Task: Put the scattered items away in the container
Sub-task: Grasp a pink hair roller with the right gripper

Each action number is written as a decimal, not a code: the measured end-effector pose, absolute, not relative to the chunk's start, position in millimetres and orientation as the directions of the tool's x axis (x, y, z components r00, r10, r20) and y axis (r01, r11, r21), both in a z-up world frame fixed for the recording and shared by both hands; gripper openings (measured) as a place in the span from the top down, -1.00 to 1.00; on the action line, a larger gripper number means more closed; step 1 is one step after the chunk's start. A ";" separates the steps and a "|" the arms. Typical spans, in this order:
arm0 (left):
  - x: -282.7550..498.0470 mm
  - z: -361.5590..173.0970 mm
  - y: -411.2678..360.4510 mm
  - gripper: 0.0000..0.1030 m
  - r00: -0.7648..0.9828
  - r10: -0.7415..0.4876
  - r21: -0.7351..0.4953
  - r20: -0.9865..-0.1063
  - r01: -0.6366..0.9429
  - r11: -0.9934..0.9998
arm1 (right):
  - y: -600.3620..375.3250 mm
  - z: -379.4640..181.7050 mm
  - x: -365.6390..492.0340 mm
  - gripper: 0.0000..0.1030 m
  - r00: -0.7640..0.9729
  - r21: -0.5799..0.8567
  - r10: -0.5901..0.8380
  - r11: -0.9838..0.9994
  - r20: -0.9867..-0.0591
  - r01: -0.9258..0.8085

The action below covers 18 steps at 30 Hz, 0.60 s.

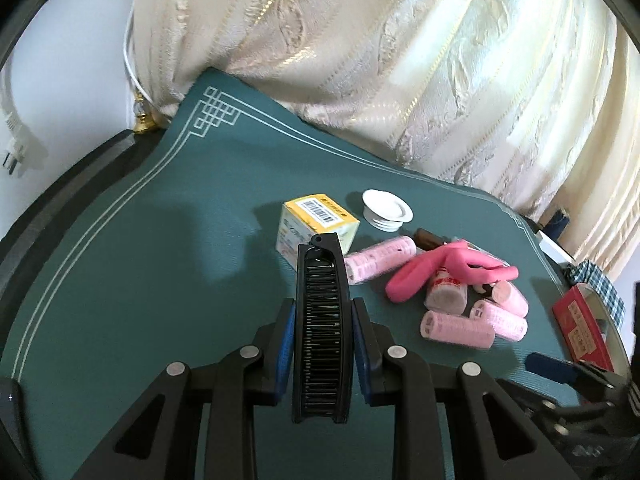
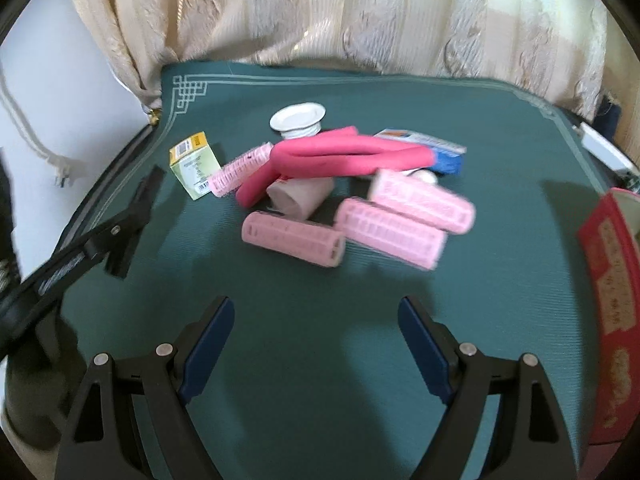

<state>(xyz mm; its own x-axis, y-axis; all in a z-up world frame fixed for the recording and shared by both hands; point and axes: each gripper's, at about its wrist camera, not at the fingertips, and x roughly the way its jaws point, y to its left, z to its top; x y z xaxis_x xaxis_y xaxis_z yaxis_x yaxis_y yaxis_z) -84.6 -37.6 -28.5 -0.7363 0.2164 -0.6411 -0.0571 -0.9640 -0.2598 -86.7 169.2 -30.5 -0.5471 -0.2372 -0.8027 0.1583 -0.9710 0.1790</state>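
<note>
My left gripper (image 1: 323,312) is shut on a black folding comb (image 1: 321,320) and holds it above the green mat (image 1: 140,280). My right gripper (image 2: 316,320) is open and empty, over the mat in front of the pile. The pile holds several pink hair rollers (image 2: 294,239), bent pink foam rods (image 2: 340,152), a small white bottle (image 2: 300,196), a yellow-green box (image 2: 194,164), a white lid (image 2: 298,118) and a blue-white packet (image 2: 432,146). The red container (image 2: 612,280) stands at the right edge. It also shows in the left wrist view (image 1: 580,328).
Cream curtains (image 1: 400,60) hang behind the table. A white cable with a plug (image 1: 16,152) hangs at the left. The left gripper with the comb (image 2: 120,216) shows at the left in the right wrist view. A checked cloth (image 1: 600,284) lies beside the container.
</note>
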 end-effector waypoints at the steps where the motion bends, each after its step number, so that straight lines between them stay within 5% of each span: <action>1: -84.6 -29.8 -40.6 0.47 -0.735 0.221 -0.271 -0.642 -0.052 -0.961 | 165.4 -33.7 -92.9 -0.68 -0.544 0.171 -0.218 -0.976 -0.810 0.137; 18: -76.6 -26.0 -48.3 0.47 -0.732 0.291 -0.353 -0.617 -0.074 -0.933 | 127.2 -53.6 -135.5 -0.92 -0.553 0.054 -0.042 -0.999 -0.832 -0.006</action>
